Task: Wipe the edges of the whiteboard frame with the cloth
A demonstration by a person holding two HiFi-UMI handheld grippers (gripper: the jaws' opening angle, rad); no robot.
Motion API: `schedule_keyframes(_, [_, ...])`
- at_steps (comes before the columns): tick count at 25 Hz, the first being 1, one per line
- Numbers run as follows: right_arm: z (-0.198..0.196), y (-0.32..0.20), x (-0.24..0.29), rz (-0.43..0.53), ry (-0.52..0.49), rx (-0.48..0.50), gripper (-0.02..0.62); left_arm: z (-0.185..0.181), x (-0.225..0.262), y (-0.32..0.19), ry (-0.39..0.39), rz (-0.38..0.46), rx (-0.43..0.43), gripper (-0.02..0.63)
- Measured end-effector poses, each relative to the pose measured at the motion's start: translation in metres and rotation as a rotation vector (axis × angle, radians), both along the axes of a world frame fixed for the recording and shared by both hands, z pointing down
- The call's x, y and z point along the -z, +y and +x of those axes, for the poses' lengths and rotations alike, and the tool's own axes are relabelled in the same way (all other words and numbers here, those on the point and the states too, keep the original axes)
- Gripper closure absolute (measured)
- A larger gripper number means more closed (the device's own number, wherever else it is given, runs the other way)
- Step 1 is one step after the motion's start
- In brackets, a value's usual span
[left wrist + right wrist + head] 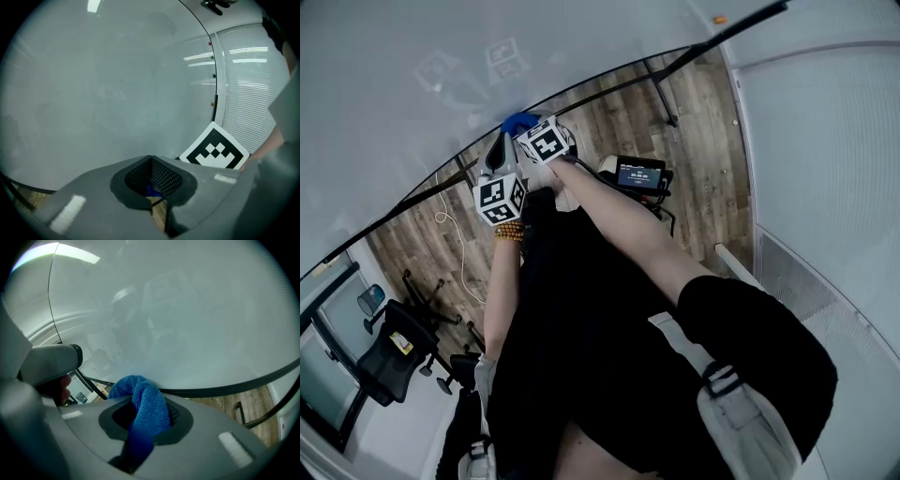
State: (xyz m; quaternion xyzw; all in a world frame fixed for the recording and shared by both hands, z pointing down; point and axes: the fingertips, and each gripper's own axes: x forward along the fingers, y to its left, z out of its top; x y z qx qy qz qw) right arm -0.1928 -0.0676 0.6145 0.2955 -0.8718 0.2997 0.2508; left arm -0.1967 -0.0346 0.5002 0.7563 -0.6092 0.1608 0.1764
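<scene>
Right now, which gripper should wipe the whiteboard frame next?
Right, I'd say: the right gripper is shut on the blue cloth by the black frame; the left gripper is shut, empty.

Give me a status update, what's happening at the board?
Right gripper shut on blue cloth, at whiteboard frame lower edge. Left gripper shut, empty, alongside. Nothing blocking the frame.

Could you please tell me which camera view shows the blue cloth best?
The right gripper view: the blue fluffy cloth fills the centre, clamped in the right gripper by the whiteboard's dark frame. The head view shows only a small blue patch; the left gripper view, a blue sliver.
</scene>
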Motion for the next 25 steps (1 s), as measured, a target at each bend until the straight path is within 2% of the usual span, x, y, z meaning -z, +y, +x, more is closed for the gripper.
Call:
schedule_keyframes(2, [0.014,-0.005,-0.001,0.007,-0.003,-0.005,0.506,0.015,-0.002,-0.006,-0.002,-0.003,-0.012,0.508])
schedule_keyframes(5, [0.069,-0.031,-0.033,0.01,-0.021,-0.023,0.506,0.071,-0.036,-0.032,-0.018,-0.018,-0.029,0.508])
schedule_keyframes(7, [0.092,-0.038,-0.042,0.003,-0.017,-0.032,0.506,0.09,-0.046,-0.041,-0.02,-0.026,-0.036,0.508])
schedule_keyframes(13, [0.108,-0.048,-0.032,0.01,-0.017,-0.075,0.506,0.091,-0.038,-0.045,-0.011,-0.023,-0.037,0.508])
schedule_keyframes(25, [0.113,-0.055,-0.041,-0.004,-0.004,-0.07,0.506,0.096,-0.036,-0.048,-0.019,-0.028,-0.04,0.508])
